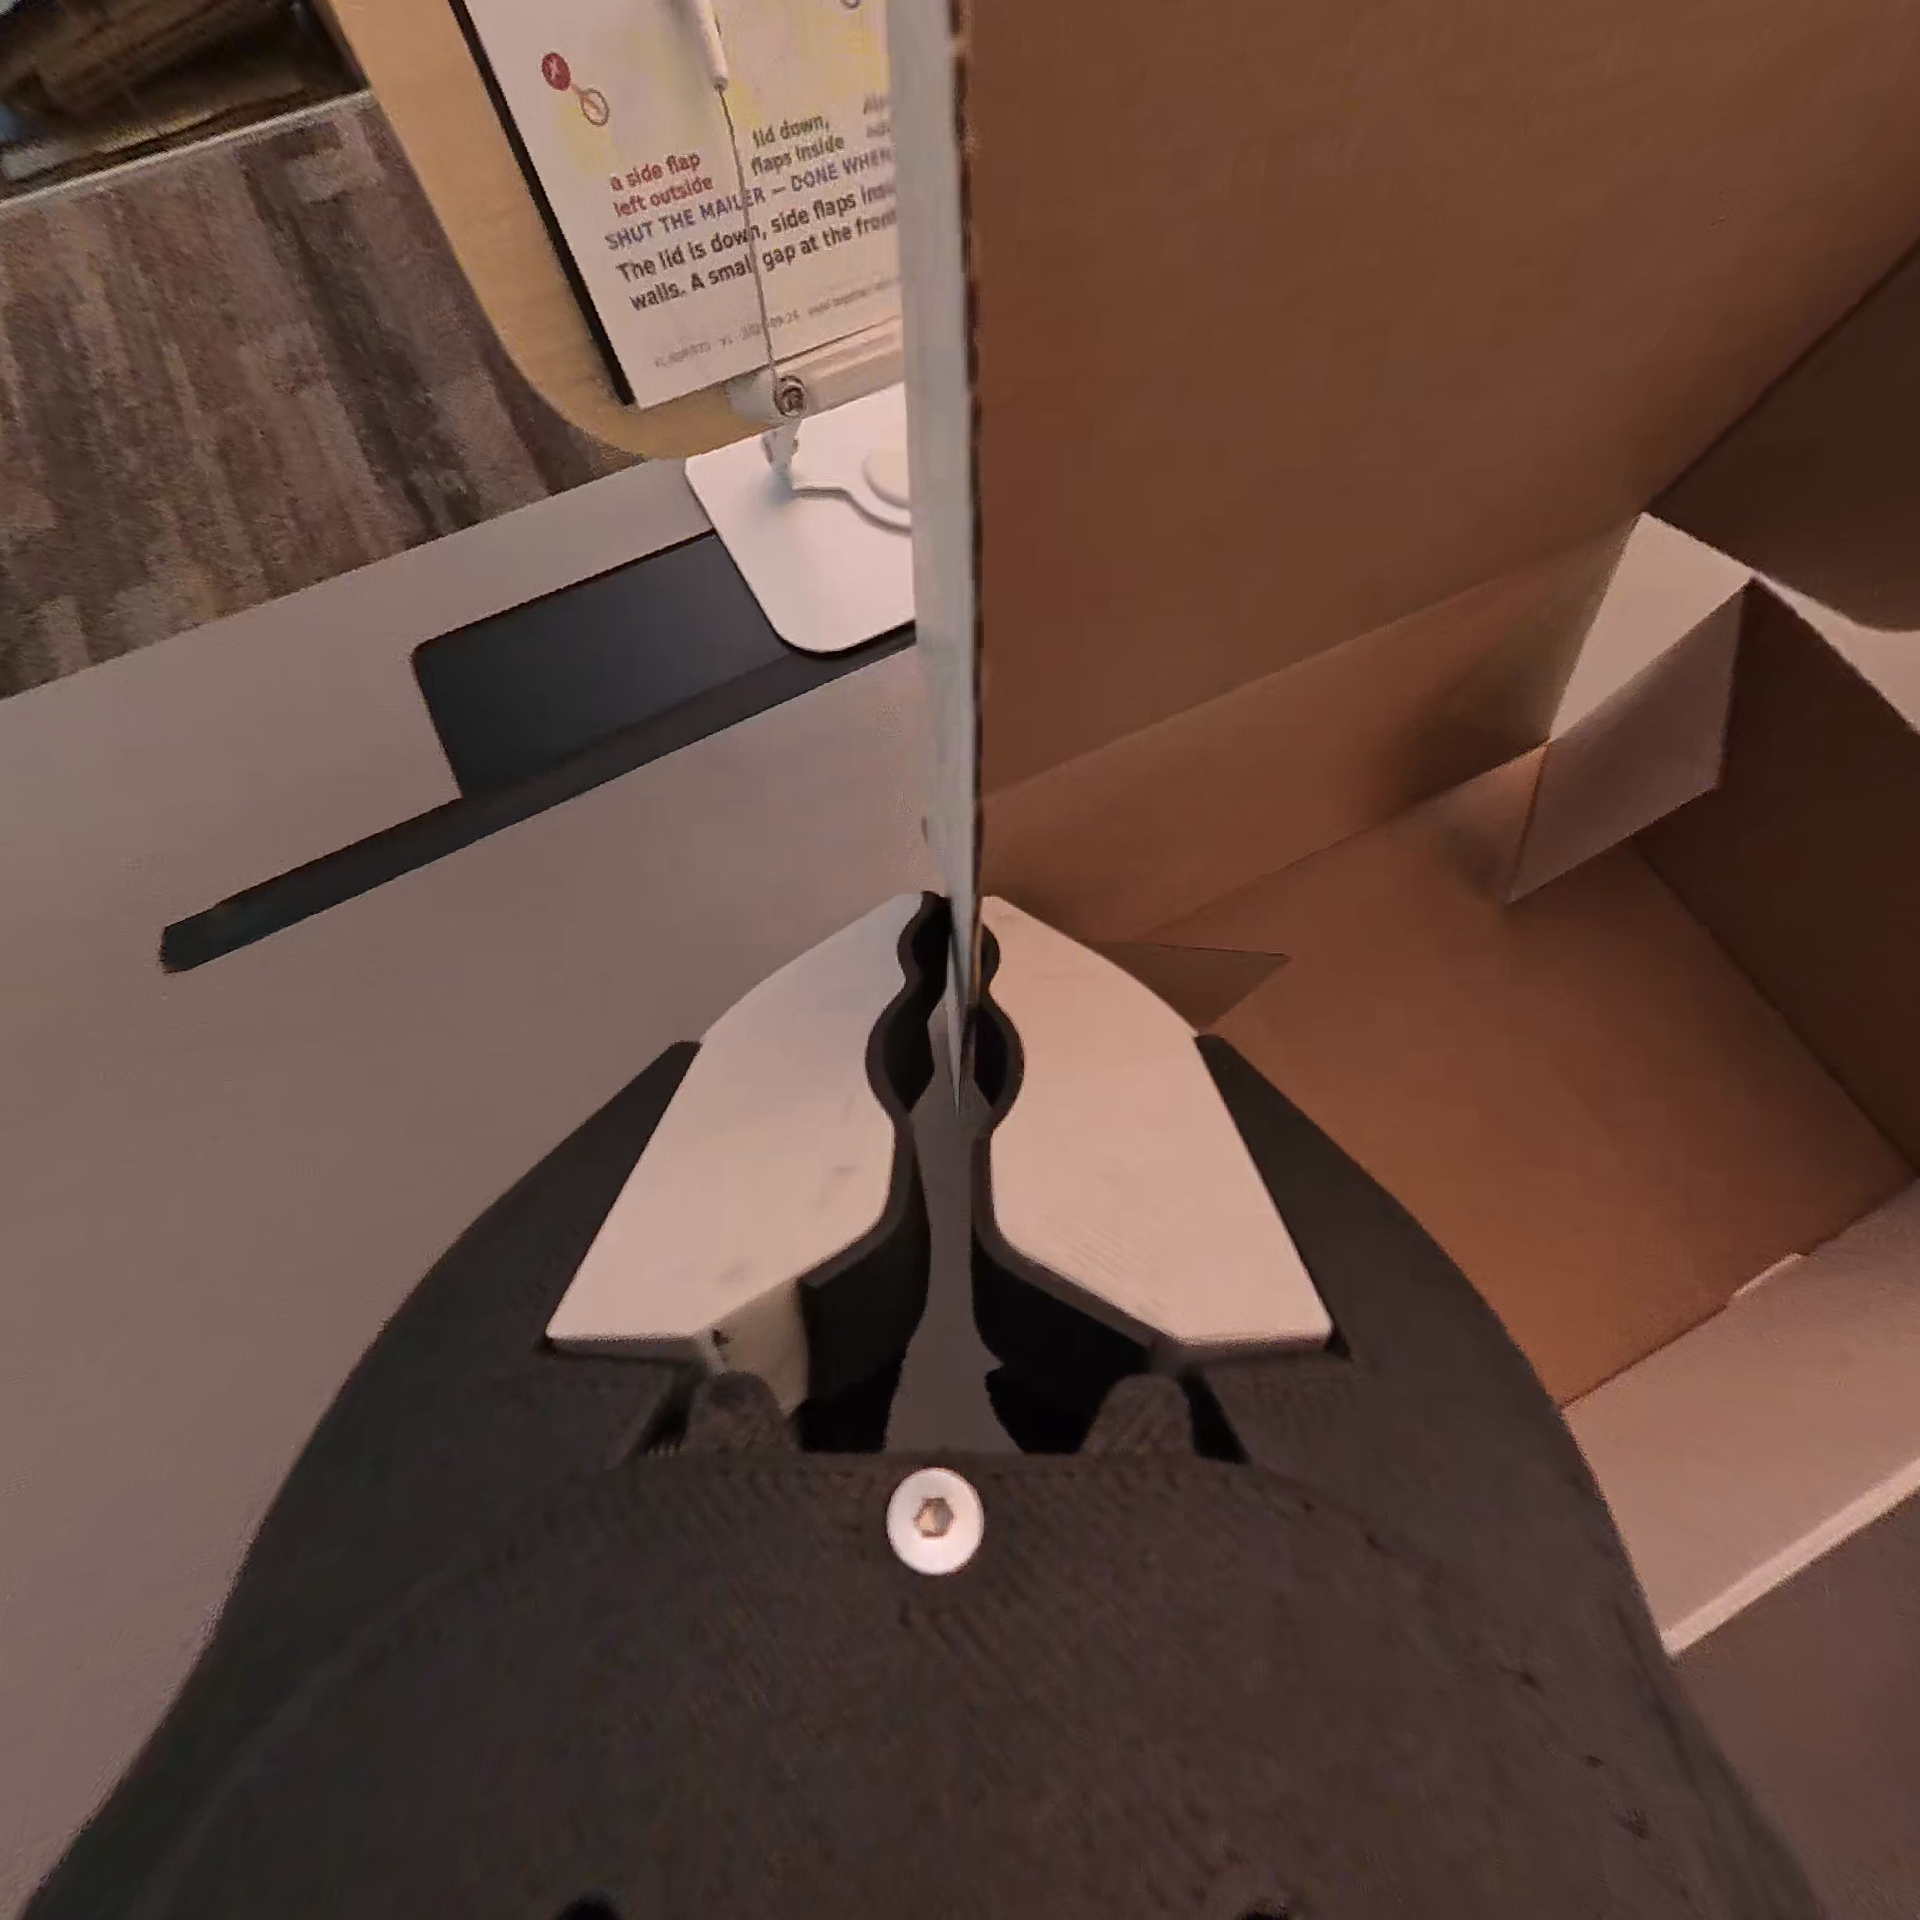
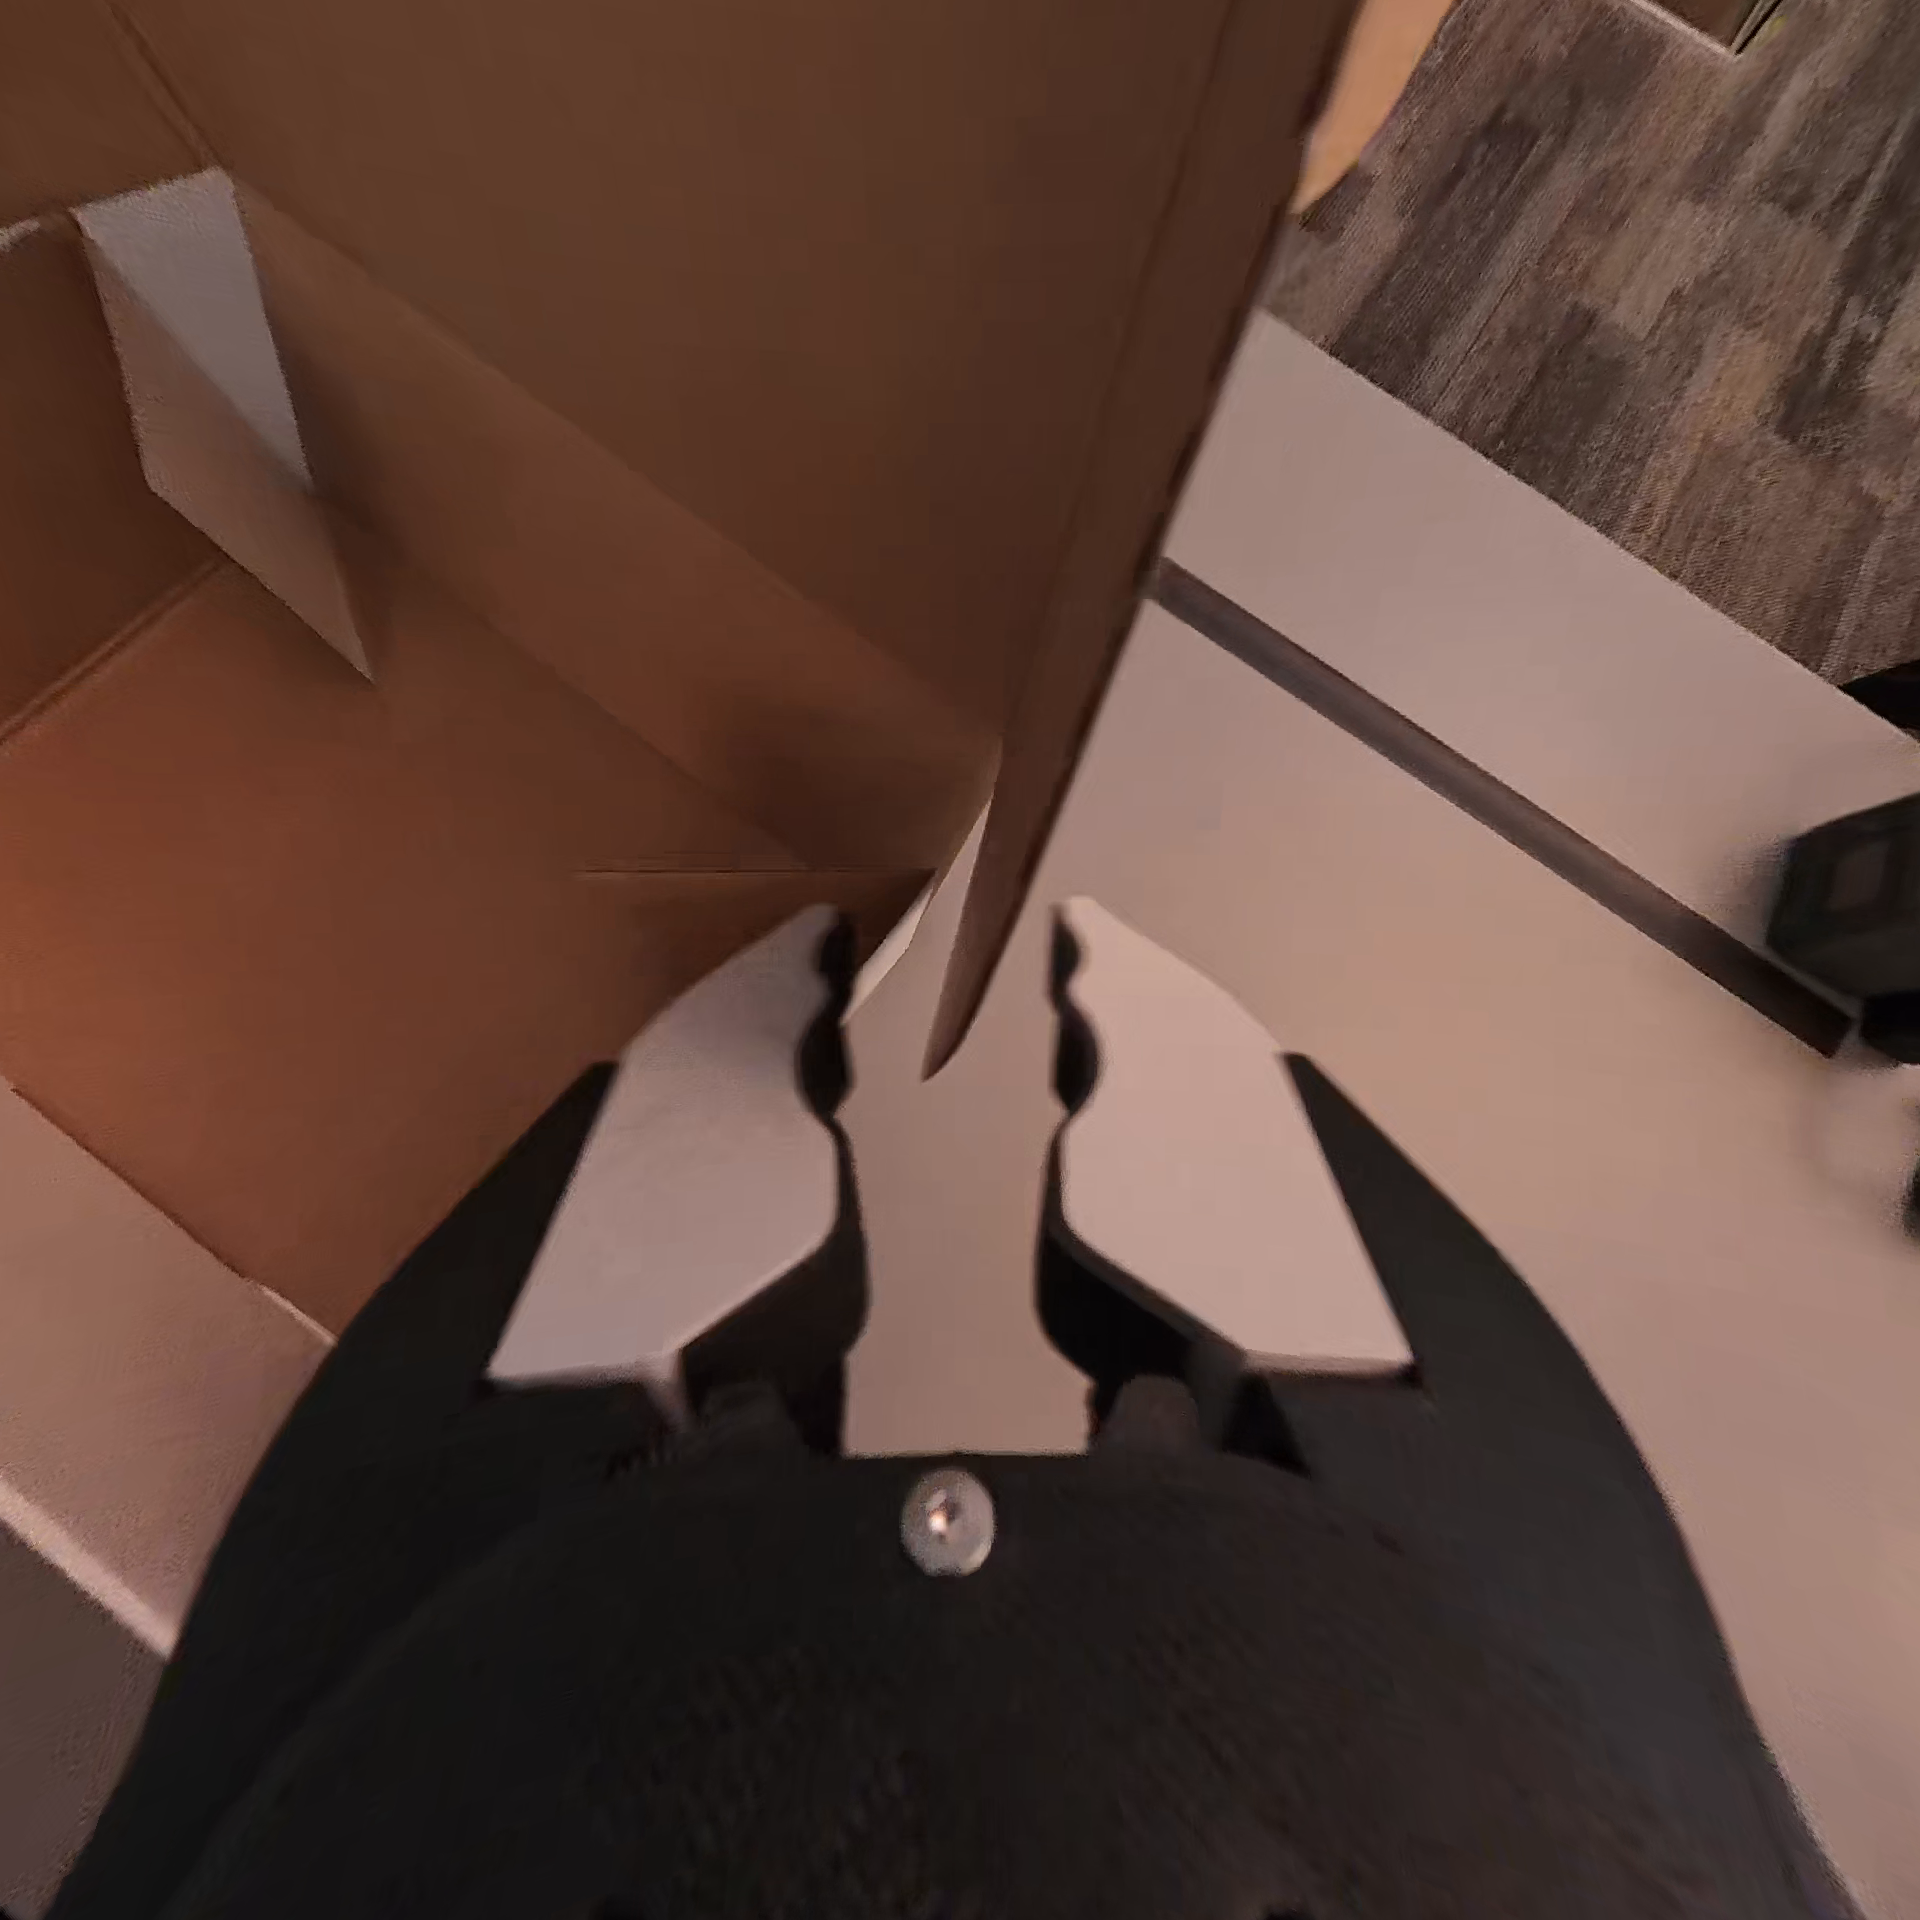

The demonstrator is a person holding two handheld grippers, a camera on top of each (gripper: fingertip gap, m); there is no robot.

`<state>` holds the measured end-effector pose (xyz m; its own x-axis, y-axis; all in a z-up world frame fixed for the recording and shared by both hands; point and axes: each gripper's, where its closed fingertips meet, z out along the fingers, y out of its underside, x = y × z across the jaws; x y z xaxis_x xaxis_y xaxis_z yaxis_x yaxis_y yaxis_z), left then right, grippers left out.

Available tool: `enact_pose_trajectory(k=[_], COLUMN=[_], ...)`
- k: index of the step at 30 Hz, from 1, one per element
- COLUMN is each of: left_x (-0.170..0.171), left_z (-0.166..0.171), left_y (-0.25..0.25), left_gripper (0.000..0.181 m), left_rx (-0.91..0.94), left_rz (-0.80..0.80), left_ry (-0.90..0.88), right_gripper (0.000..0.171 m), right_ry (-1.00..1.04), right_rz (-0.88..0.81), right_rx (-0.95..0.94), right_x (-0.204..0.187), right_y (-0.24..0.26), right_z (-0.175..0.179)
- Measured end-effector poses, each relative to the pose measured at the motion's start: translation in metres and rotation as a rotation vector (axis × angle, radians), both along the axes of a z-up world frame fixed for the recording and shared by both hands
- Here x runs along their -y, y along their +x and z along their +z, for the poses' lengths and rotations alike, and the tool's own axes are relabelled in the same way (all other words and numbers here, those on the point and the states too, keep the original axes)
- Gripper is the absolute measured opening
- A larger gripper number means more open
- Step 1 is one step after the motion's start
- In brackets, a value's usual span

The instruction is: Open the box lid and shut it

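A cardboard mailer box [image 1: 1538, 1122] lies open on the table, brown inside and white outside. Its lid [image 1: 1299, 364] stands raised. My left gripper [image 1: 956, 935] is shut on the lid's left side flap [image 1: 940, 520], seen edge-on between the fingers. In the right wrist view the same box [image 2: 312, 883] is at the left and the lid [image 2: 779, 364] rises above it. My right gripper [image 2: 951, 925] is open. The pointed tip of the lid's right side flap [image 2: 1039, 779] hangs between its fingers without touching them.
An instruction card [image 1: 727, 208] on a cardboard stand with a white base [image 1: 821, 561] stands at the back left. A dark slot [image 1: 582, 707] runs across the white table [image 1: 260, 1039]. A dark object [image 2: 1849, 883] sits at the table's right edge. Grey carpet [image 2: 1662, 312] lies beyond.
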<state>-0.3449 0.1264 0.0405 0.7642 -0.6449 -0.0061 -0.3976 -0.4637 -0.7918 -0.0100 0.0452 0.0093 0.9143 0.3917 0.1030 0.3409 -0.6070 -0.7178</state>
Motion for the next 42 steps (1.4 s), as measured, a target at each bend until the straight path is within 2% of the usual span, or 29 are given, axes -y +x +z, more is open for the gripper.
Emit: enact_pose_trajectory(k=[1, 4, 11, 20, 26, 28, 32, 36, 38, 42], left_x=[0.0, 0.004, 0.028, 0.054, 0.071, 0.075, 0.09, 0.065, 0.052, 0.048], left_z=[-0.001, -0.001, 0.007, 0.007, 0.009, 0.011, 0.032, 0.049, 0.038, -0.012], left_y=[-0.002, -0.007, -0.013, -0.026, -0.013, -0.007, -0.006, -0.035, -0.043, -0.035], left_gripper=[0.003, 0.003, 0.005, 0.004, 0.014, 0.022, 0.054, 0.087, 0.103, 0.113], left_rx=[0.006, 0.038, 0.052, -0.026, -0.032, 0.023, 0.23, 0.432, 0.482, 0.559], left_rz=[-0.01, -0.027, -0.108, -0.109, -0.244, -0.312, -0.553, -0.592, -0.616, -0.775], left_ry=[-0.006, -0.046, -0.088, -0.125, -0.127, -0.146, -0.127, 0.092, 0.186, 0.059], right_gripper=[0.009, 0.004, 0.003, 0.003, 0.004, 0.0, 0.0, 0.0, 0.0, 0.0], right_ry=[-0.018, -0.038, -0.082, -0.162, -0.173, -0.173, -0.175, -0.173, -0.174, -0.174], right_rz=[0.016, -0.022, -0.031, -0.044, -0.037, -0.038, -0.043, -0.038, -0.036, -0.035], right_rx=[0.002, -0.009, -0.05, -0.04, -0.026, -0.04, -0.063, -0.064, -0.063, -0.066], right_x=[-0.002, -0.003, 0.02, 0.039, 0.042, 0.042, 0.041, 0.041, 0.041, 0.039], right_y=[-0.002, 0.003, 0.005, -0.005, -0.007, -0.005, -0.001, -0.001, -0.001, -0.001], right_z=[-0.004, -0.005, 0.005, 0.003, 0.003, 0.003, 0.002, 0.002, 0.002, 0.001])
